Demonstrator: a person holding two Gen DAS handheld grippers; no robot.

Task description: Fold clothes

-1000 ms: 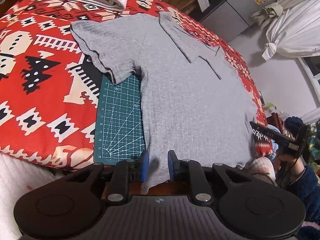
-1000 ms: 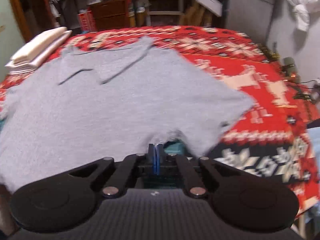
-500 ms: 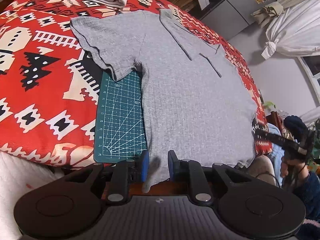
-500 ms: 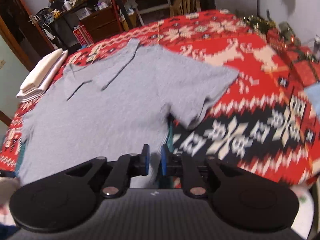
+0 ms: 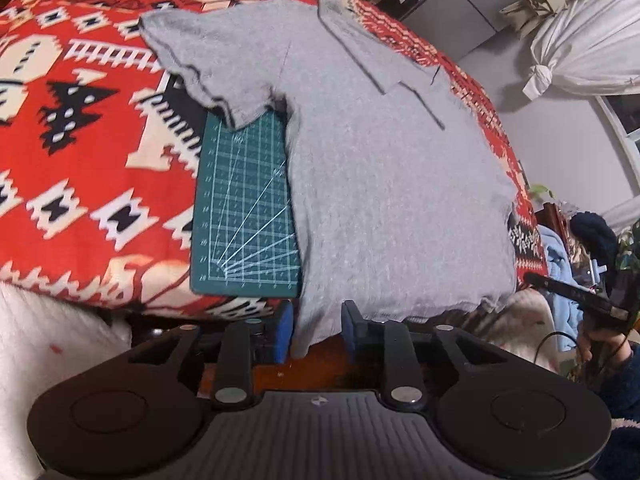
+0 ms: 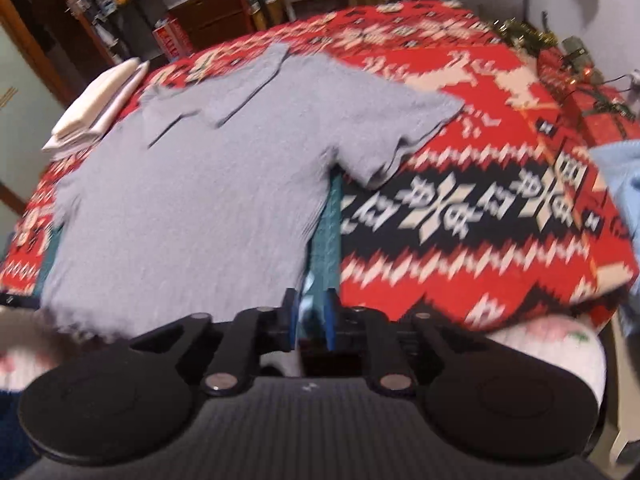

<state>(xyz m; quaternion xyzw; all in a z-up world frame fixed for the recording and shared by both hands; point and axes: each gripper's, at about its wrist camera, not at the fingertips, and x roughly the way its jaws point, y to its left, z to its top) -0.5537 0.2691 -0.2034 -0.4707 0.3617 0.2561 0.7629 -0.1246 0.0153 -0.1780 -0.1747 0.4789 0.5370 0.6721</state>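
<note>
Grey shirt (image 5: 384, 184) lies flat (collar far), hem between left gripper (image 5: 316, 330) fingers.

Patterned red blanket (image 5: 80, 168) under green mat (image 5: 244, 216)

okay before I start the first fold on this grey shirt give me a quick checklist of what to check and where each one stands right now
1. Shirt spread flat, collar away from you: ok, no big wrinkles show.
2. Both sleeves laid out to the sides: ok.
3. Left gripper open: ok, and the shirt's hem corner hangs between its fingers, not clamped.
4. Right gripper open: ok, but nothing sits between its fingers; it is off the hem's corner, over the green mat.
5. Shirt centred on the mat: cannot tell, the shirt covers most of it.
6. Room to fold: ok, the folded stack lies clear of the shirt at the far corner of the blanket.
</note>
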